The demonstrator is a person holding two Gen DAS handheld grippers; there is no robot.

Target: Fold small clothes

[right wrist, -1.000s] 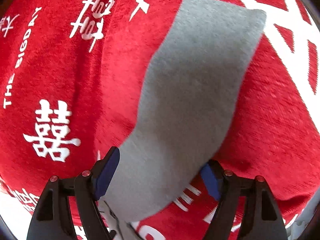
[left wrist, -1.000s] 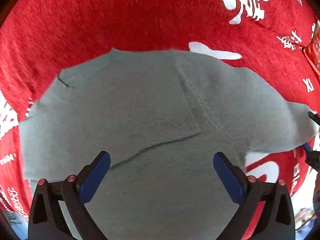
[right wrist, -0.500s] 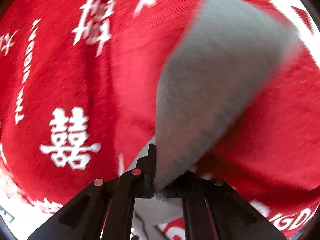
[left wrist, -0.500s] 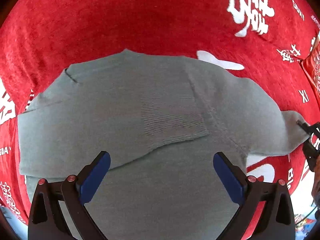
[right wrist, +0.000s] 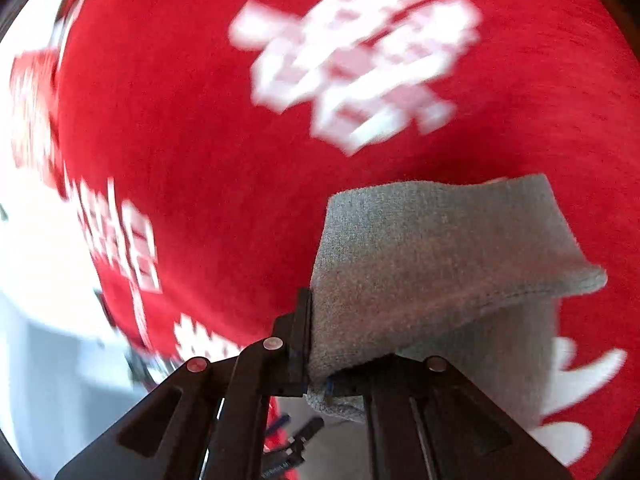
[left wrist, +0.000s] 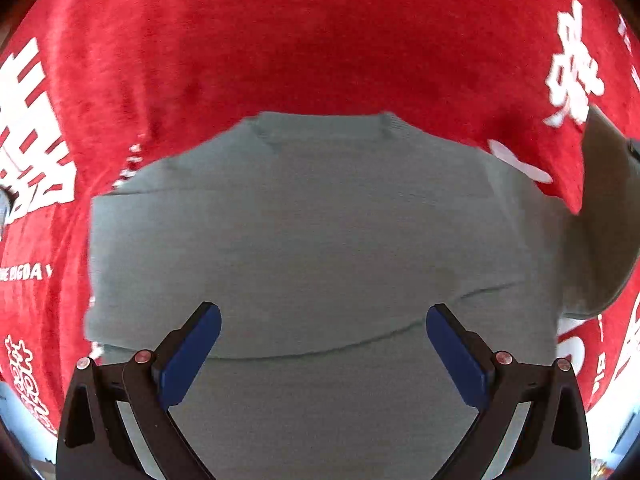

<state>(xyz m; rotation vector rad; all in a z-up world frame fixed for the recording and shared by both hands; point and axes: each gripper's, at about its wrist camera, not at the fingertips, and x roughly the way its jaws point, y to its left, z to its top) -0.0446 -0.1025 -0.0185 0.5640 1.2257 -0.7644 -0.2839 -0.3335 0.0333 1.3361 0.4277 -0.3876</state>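
Two tongs work one grey sweater (left wrist: 320, 232) spread on the red cloth (left wrist: 320, 40). Left tongs (left wrist: 323, 344) hover apart above its body; right tongs (right wrist: 316, 376), at three o'clock, are clamped on its lifted sleeve (right wrist: 432, 256).

Sweater (left wrist: 320, 232) flat on blanket (left wrist: 320, 40), sleeve (right wrist: 432, 264) raised at its right

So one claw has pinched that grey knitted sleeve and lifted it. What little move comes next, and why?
Probably carry the grey knitted sleeve inward and lay it across the grey sweater's body. The right gripper is clamped on it, raised off the red blanket, while the body lies flat beneath the open left gripper.
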